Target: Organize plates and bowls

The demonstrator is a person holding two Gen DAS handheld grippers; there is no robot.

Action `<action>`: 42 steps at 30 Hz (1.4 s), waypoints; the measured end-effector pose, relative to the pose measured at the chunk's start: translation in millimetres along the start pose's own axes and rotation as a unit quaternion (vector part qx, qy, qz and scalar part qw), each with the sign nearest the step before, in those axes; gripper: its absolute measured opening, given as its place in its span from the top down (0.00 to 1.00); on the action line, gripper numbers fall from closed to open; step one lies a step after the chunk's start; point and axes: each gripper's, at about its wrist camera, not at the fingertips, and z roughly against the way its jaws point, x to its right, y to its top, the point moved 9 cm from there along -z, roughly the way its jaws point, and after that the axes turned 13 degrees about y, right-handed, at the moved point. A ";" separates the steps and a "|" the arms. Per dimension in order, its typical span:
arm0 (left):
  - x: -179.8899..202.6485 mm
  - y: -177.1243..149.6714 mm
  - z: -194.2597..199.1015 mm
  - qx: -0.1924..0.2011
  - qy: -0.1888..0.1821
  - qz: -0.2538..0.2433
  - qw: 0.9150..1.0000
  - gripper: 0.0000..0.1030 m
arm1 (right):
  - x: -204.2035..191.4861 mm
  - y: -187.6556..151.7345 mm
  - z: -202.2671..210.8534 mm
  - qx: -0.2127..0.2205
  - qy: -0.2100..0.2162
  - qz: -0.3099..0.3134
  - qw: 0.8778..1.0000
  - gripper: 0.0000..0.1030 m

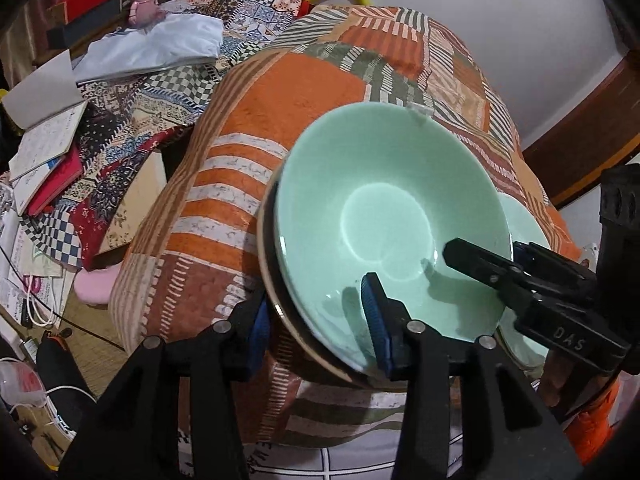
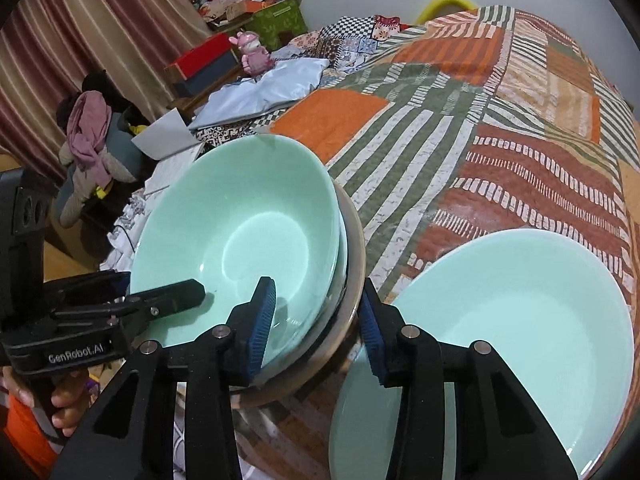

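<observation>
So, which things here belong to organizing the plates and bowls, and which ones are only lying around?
Belong to the job:
- stack of green bowls
- green plate
- left tongs
- right tongs

Just lying about:
- pink figurine
- red box
- white cloth
- open notebook

— A patchwork quilt (image 2: 500, 128) in orange, green and brown is seen spread over the bed.

— On it a stack of dishes (image 2: 352, 240) is resting, with a pale green plate (image 2: 520, 320) just beside.

— Farther back, possibly a white cloth (image 2: 276, 84) is laid.
</observation>
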 end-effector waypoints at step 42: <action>84.4 20.6 56.1 0.064 0.004 -0.050 0.997 0.58 | 20.4 13.9 93.4 0.099 -0.042 -0.017 0.994 0.67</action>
